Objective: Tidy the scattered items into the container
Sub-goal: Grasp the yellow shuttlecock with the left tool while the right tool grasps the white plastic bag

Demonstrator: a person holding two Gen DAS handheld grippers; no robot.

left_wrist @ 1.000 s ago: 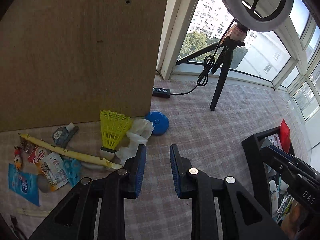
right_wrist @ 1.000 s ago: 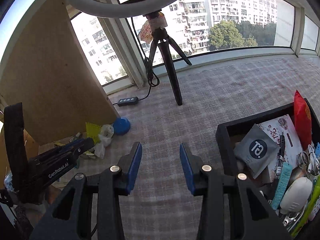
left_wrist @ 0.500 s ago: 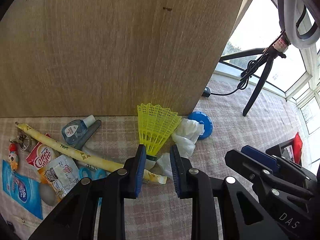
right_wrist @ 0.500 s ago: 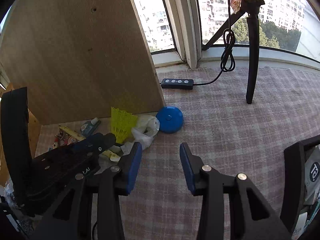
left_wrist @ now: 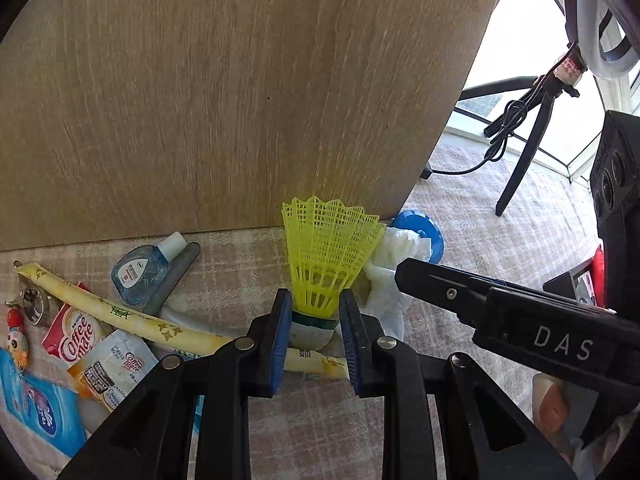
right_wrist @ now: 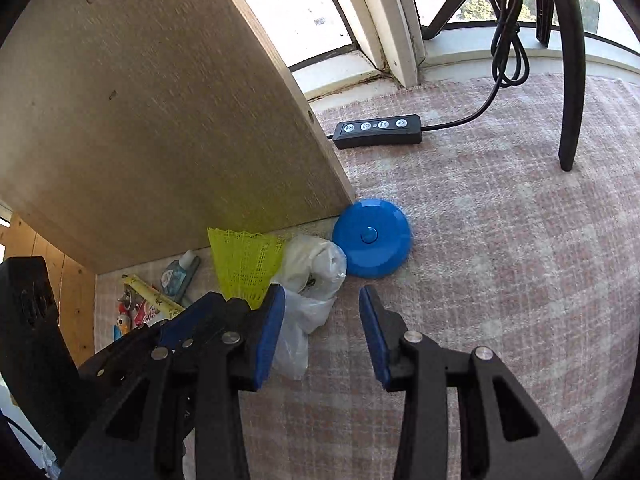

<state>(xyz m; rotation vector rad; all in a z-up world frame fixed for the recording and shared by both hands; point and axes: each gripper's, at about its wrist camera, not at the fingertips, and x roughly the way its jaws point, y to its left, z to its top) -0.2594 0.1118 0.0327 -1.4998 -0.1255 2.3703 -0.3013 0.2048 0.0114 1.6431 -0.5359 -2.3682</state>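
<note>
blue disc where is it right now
In the right wrist view the blue disc lies on the checked cloth at the wooden board's corner, touching the white plastic bag.

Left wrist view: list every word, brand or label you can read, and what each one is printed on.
"Coffee mate": on the red-and-white creamer sachet, and again on the white sachet beside it.
"TEA": on the long yellow stick packet.
"DAS": on the black right gripper body.
Blue bottle label, blue tissue pack and tripod tag: too small or blurred to read.
</note>
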